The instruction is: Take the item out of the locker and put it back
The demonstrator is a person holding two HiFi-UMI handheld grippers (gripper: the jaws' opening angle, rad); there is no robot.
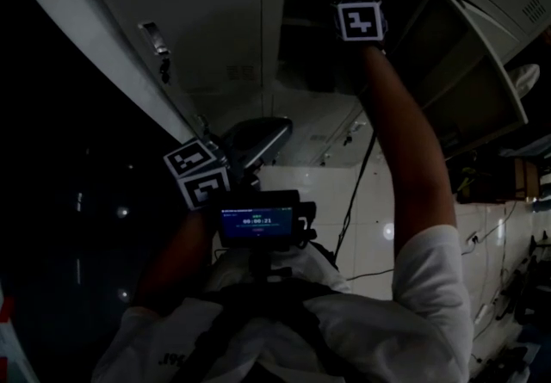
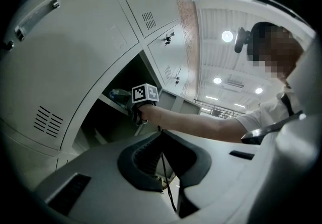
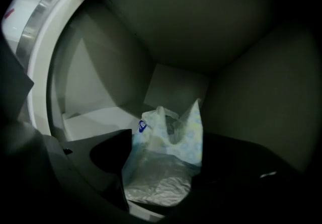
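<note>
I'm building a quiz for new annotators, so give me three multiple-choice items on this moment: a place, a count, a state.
1. Where is the plastic bag? A on the floor; B in the open locker compartment; C on a table.
2. How many grippers reach into the locker? A none; B one; C two.
3. The right gripper has its jaws: A apart, bag between them; B shut on nothing; C on a door handle.
Key: B, it lies in the compartment; B, the left gripper is outside; A, both jaws flank the bag.
</note>
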